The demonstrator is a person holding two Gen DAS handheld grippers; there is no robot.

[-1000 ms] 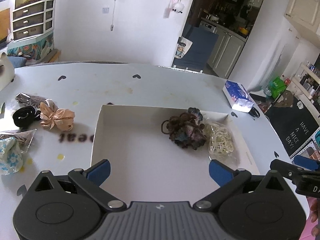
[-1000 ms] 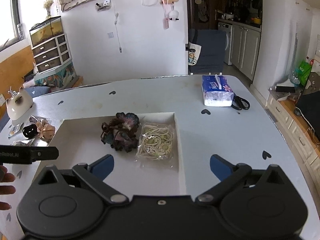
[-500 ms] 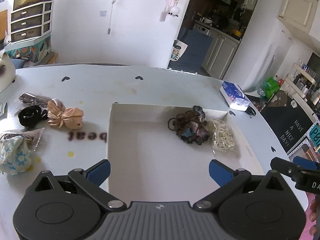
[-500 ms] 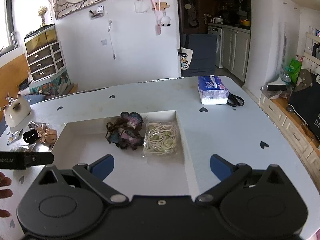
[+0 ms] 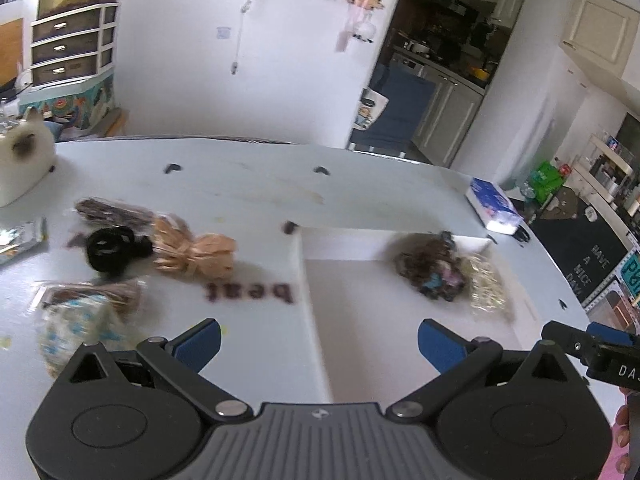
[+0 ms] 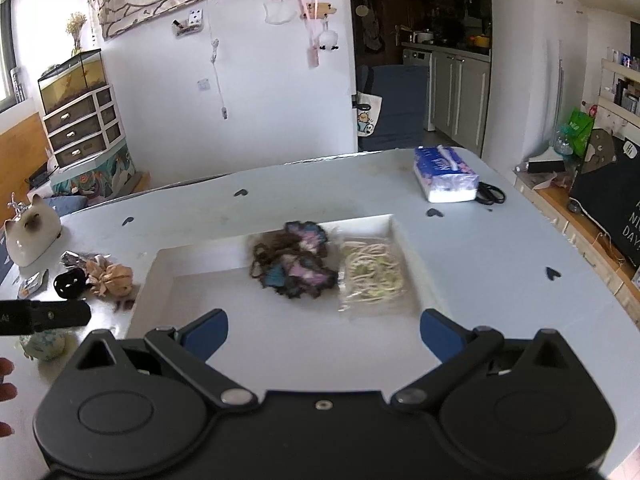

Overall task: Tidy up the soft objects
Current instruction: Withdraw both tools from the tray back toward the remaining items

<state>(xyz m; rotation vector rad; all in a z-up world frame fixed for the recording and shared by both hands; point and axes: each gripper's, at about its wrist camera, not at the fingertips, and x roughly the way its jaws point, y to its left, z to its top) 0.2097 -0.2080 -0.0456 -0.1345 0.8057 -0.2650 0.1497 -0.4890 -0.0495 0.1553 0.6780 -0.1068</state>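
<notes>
White tray (image 6: 160,276), shallow and rectangular, lies flat on the pale table (image 6: 500,256). It holds two items in its far right part: a dark scrunchie (image 6: 294,262) of brown, blue and pink fabric, and just to its right a clear bag of pale elastic bands (image 6: 372,274), the two touching or nearly so. The rest of the tray floor is bare.

Loose soft items lie on the table left of the tray, outside it. A tan scrunchie (image 5: 196,254) is nearest the tray's left wall, with a black hair band (image 5: 110,248) touching its left side. Behind these is a dark brown item in a clear wrapper (image 5: 112,210). Nearer the camera is a light floral scrunchie (image 5: 76,334) in blue and cream, resting against another clear packet with brown contents (image 5: 92,294). Motion blur softens all of these in the left wrist view.

Left gripper (image 5: 318,340): jaws spread wide, nothing between the blue fingers (image 5: 198,342), held over the tray's left wall. Printed word "beat" (image 5: 248,292) is on the table just beyond it.

Right gripper (image 6: 322,334): jaws likewise spread wide and empty, held over the near part of the tray, facing the dark scrunchie and the bag.

Further out: a blue tissue pack (image 6: 446,180) near the far right table edge, black scissors (image 6: 490,194) just beside it, a white ceramic cat figure (image 6: 30,234) at the far left, and small dark heart marks (image 6: 554,274) scattered on the tabletop. Fingertips of a hand (image 6: 6,380) show at the left edge of the right wrist view.
</notes>
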